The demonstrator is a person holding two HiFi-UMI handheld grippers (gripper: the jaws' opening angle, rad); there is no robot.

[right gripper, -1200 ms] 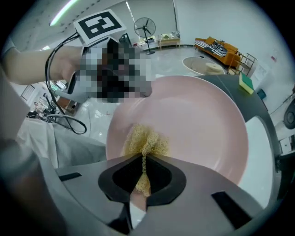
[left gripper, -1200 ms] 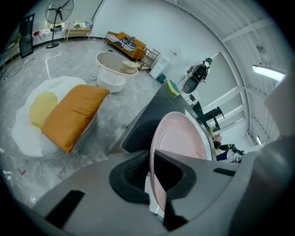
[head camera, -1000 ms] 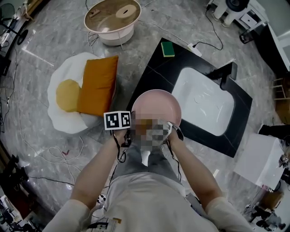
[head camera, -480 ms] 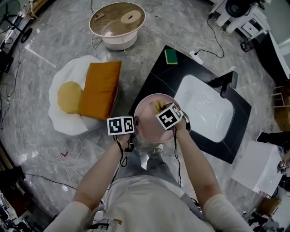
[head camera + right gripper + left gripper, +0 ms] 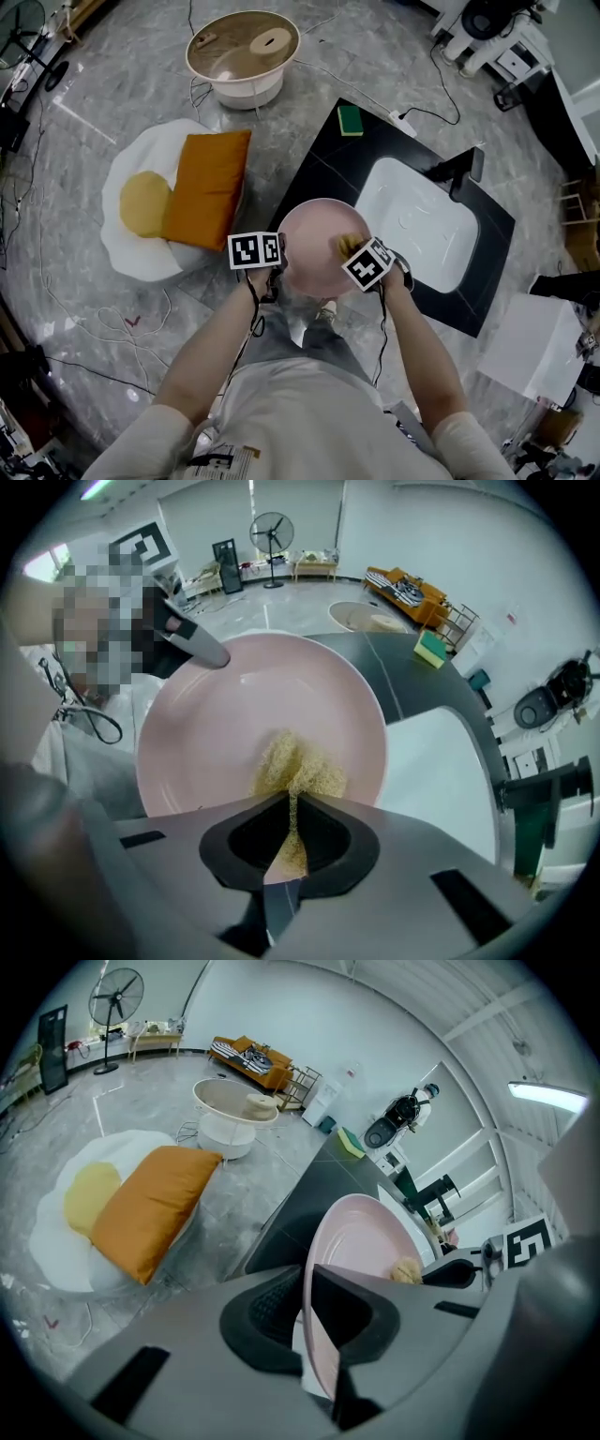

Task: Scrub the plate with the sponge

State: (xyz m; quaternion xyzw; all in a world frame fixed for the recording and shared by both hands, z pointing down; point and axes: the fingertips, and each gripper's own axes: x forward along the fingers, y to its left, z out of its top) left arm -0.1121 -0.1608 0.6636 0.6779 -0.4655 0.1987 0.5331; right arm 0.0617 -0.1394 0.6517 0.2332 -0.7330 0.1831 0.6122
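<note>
A pink plate (image 5: 309,230) is held tilted above the black counter's near corner. My left gripper (image 5: 279,259) is shut on the plate's left rim (image 5: 317,1269); its jaws have just been opening slightly, with the rim still between them. My right gripper (image 5: 351,247) is shut on a yellow mesh sponge (image 5: 347,244). The sponge (image 5: 292,766) presses on the plate's inner face (image 5: 244,705) near its right edge. In the right gripper view the jaws (image 5: 292,808) pinch the sponge's thin tail.
A black counter (image 5: 323,159) holds a white sink (image 5: 422,220) with a dark faucet (image 5: 461,169), and a green sponge (image 5: 351,120) lies at its far corner. On the floor to the left lie an egg-shaped cushion (image 5: 131,239) and an orange pillow (image 5: 206,186). A round white stool (image 5: 242,54) stands behind, and a white box (image 5: 530,342) is at the right.
My right gripper has come up onto the plate and slid the yellow sponge rightward across it. The left gripper and the plate have stayed nearly still.
</note>
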